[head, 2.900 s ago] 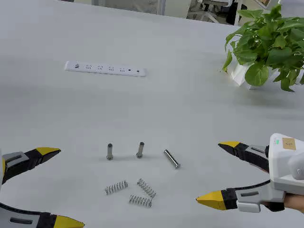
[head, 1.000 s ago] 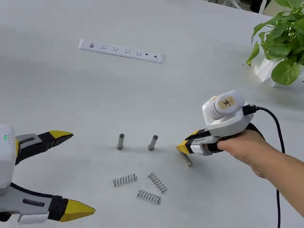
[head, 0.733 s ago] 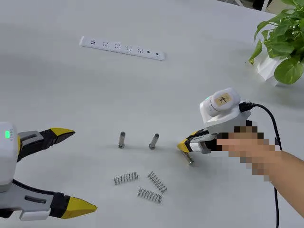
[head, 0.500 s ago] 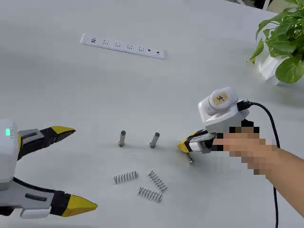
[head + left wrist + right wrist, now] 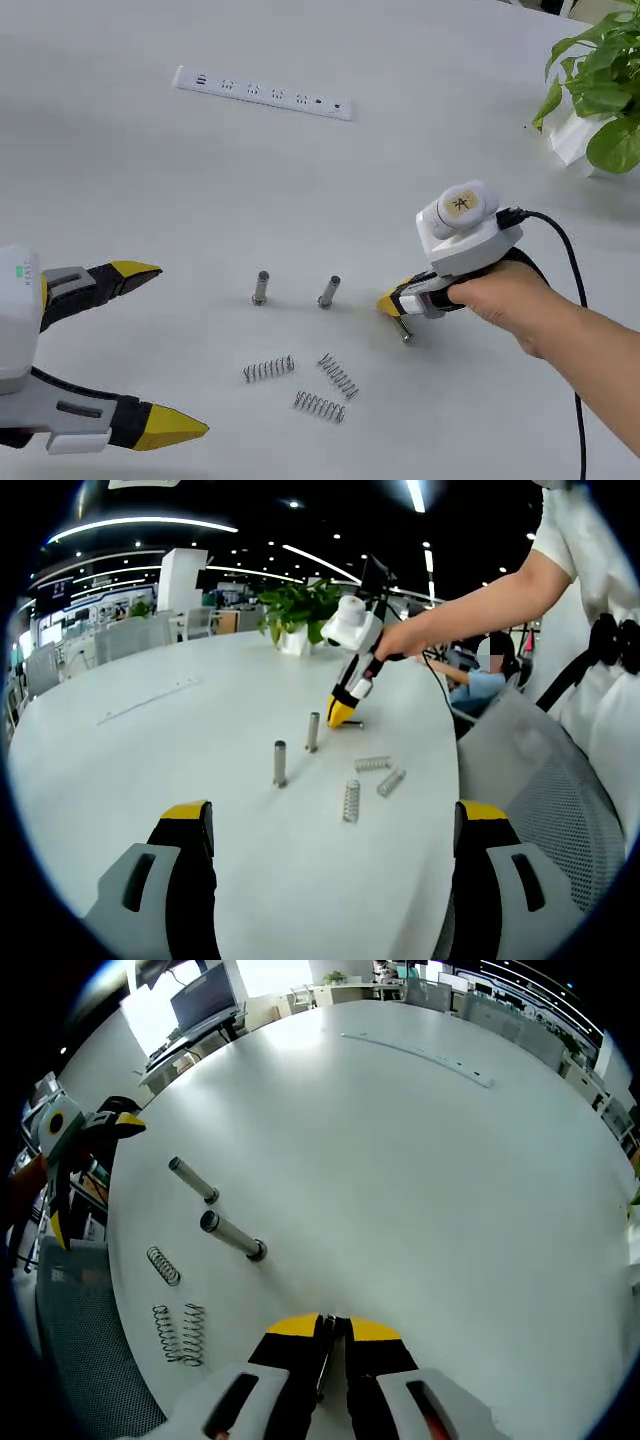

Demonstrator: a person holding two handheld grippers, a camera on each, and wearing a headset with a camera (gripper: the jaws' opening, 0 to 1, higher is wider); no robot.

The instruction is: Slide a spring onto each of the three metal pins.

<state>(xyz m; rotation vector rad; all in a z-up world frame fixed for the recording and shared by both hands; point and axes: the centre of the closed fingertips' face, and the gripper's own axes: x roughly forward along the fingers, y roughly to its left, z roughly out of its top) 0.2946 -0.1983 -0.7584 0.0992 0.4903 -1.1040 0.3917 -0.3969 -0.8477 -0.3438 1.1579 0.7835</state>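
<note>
The third pin is pinched tight by the right gripper, at three o'clock of the two standing pins, and is best tipped upright gently, while the left gripper is spread wide at eight.

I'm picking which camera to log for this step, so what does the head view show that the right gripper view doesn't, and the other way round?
Head view's extras: the black cable and the hand holding the right gripper.
Right gripper view's extras: a dark computer monitor in the background and a grey mesh chair.
Shared: two upright metal pins, three loose coil springs, the white power strip, the open left gripper, and the right gripper shut on the third metal pin.
</note>
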